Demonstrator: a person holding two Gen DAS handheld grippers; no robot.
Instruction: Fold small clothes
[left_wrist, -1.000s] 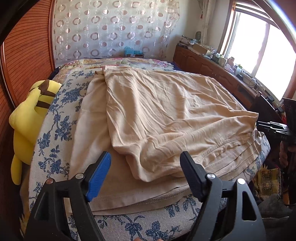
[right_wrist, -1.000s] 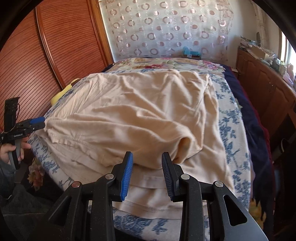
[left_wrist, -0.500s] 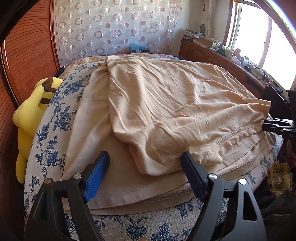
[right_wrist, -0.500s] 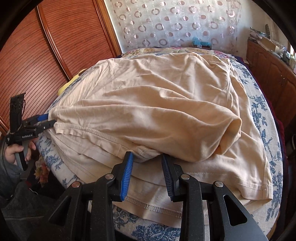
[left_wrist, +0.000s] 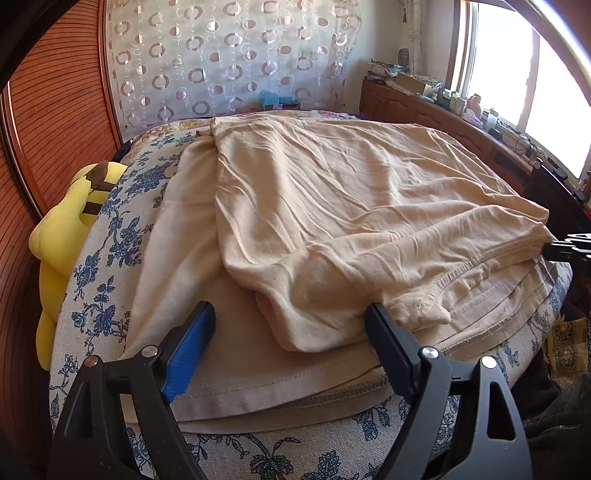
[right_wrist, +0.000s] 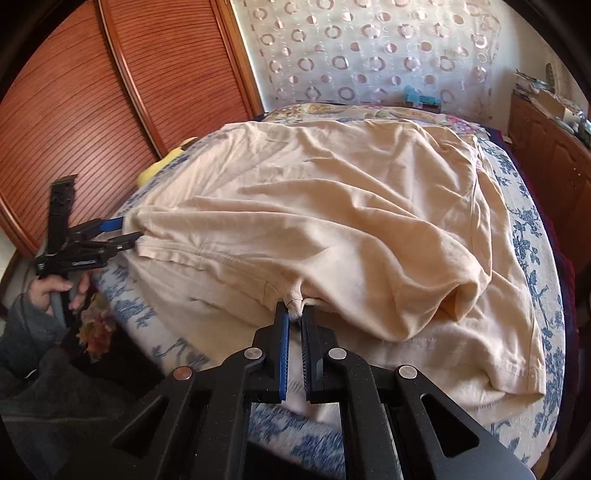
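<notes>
I have the beige shirt (right_wrist: 332, 206) spread on the bed (right_wrist: 532, 236), already doubled over itself, with the folded layer's loose edge bunched toward the near side. My right gripper (right_wrist: 294, 314) has just closed on a small pinch of that near edge, and a knot of cloth shows between its jaws; I hold it there so I can lift the edge clear of the layer beneath. My left gripper (left_wrist: 288, 325) stands wide with nothing pressed between its pads: the rumpled corner of the fold lies between the jaws, touching the right one, so it looks placed to take a second hold. In the right view that gripper appears at the far left, at the shirt's corner, gripped by a hand (right_wrist: 55, 291). Two holds along one edge should keep the hem straight as I carry it over. A yellow plush (left_wrist: 70, 229) sits off the left of the bed, well out of the way.
</notes>
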